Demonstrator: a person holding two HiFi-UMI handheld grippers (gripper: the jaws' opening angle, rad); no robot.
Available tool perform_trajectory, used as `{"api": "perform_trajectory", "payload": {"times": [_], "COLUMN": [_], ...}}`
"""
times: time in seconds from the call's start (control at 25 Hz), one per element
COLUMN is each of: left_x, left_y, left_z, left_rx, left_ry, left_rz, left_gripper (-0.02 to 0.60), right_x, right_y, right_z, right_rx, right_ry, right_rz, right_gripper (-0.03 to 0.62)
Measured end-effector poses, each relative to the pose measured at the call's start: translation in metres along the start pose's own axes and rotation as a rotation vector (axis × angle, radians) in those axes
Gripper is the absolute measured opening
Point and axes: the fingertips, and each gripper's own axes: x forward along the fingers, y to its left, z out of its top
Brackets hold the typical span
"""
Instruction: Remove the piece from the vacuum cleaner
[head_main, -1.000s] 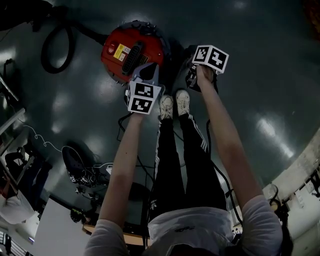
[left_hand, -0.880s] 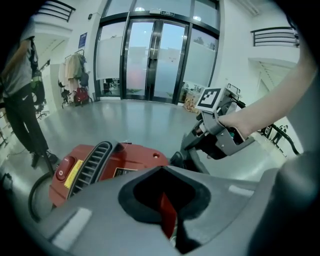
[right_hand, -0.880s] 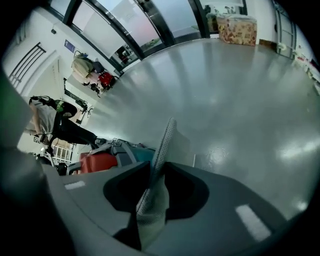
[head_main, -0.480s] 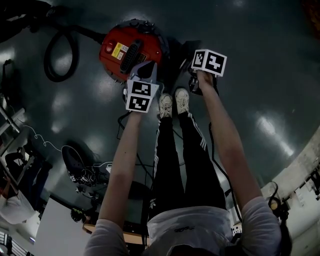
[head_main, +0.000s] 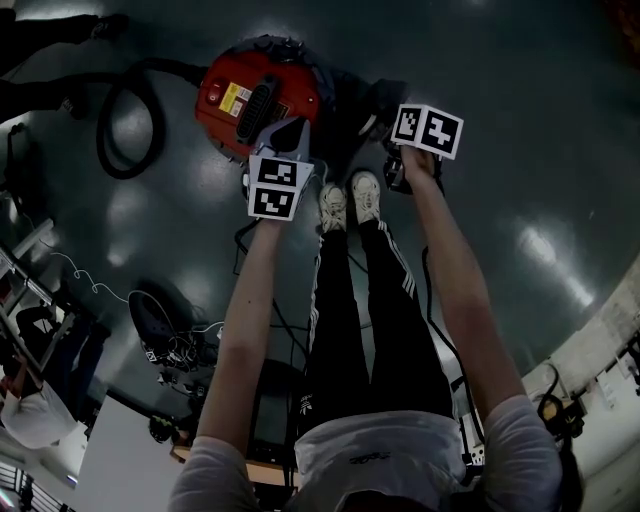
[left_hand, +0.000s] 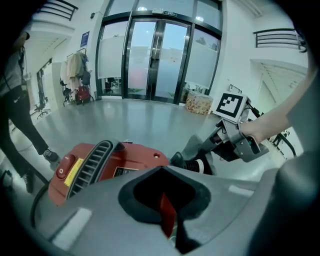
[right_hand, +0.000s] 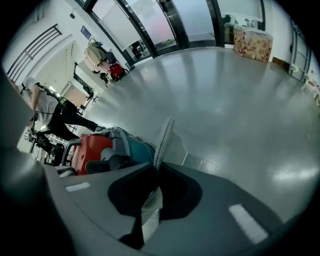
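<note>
The red vacuum cleaner (head_main: 255, 95) lies on the grey floor in front of the person's shoes. My left gripper (head_main: 285, 135) hovers at its near edge; in the left gripper view my left gripper (left_hand: 165, 200) is shut with only a red sliver showing behind the jaws, and the vacuum cleaner (left_hand: 100, 167) lies just beyond. My right gripper (head_main: 397, 168) is to the right of the vacuum. In the right gripper view my right gripper (right_hand: 152, 200) is shut on a thin grey textured piece (right_hand: 165, 132) that stands up edge-on. The vacuum cleaner (right_hand: 92, 150) is behind it at the left.
A black hose (head_main: 125, 120) loops on the floor left of the vacuum. Cables and gear (head_main: 170, 345) lie at the lower left. A person (left_hand: 15, 110) stands near the vacuum. Glass doors (left_hand: 155, 60) and a cardboard box (left_hand: 198, 104) are far across the floor.
The right gripper has shifted a little right and towards the person, away from the vacuum. The left gripper stays at the vacuum's near edge. The hose loop has shifted slightly.
</note>
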Motion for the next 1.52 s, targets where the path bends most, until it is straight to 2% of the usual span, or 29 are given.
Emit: {"api": "perform_trajectory", "payload": {"times": [0.2, 0.36, 0.52, 0.64, 0.8, 0.92, 1.0, 1.12, 1.32, 1.4, 1.52], "left_x": [-0.002, -0.003, -0.001, 0.001, -0.037, -0.082, -0.112, -0.168, -0.271, -0.311, -0.371], "left_y": [-0.001, 0.001, 0.001, 0.003, -0.021, -0.052, -0.058, -0.068, -0.058, -0.056, -0.061], "left_z": [0.001, 0.002, 0.0, 0.002, 0.022, 0.067, 0.11, 0.164, 0.252, 0.28, 0.33], "left_rx": [-0.003, -0.027, -0.135, -0.2, -0.289, -0.343, -0.336, -0.317, -0.272, -0.248, -0.173], "left_ry": [-0.008, -0.023, -0.013, -0.011, -0.12, -0.208, -0.284, -0.385, -0.617, -0.686, -0.807], "left_rz": [0.0, 0.012, 0.007, 0.024, 0.054, 0.019, 0.007, -0.001, 0.011, 0.024, 0.045], "left_gripper": [0.002, 0.002, 0.002, 0.002, 0.002, 0.002, 0.002, 0.002, 0.002, 0.002, 0.002], "right_x": [-0.015, -0.03, -0.036, -0.046, -0.097, -0.154, -0.189, -0.246, -0.356, -0.398, -0.461], "right_y": [-0.029, -0.034, -0.016, -0.009, 0.006, 0.031, 0.057, 0.095, 0.169, 0.188, 0.214], "right_z": [-0.016, -0.026, -0.036, -0.035, -0.039, -0.021, 0.005, 0.023, 0.061, 0.071, 0.09], "right_rx": [-0.102, -0.174, -0.248, -0.267, -0.23, -0.224, -0.212, -0.205, -0.195, -0.198, -0.252], "right_ry": [0.009, -0.005, 0.0, -0.014, -0.032, -0.087, -0.158, -0.255, -0.485, -0.548, -0.649], "right_rz": [-0.071, -0.037, 0.024, 0.035, 0.053, 0.088, 0.125, 0.181, 0.333, 0.382, 0.436], "right_gripper": [0.038, 0.037, 0.038, 0.038, 0.038, 0.038, 0.038, 0.04, 0.04, 0.04, 0.04]}}
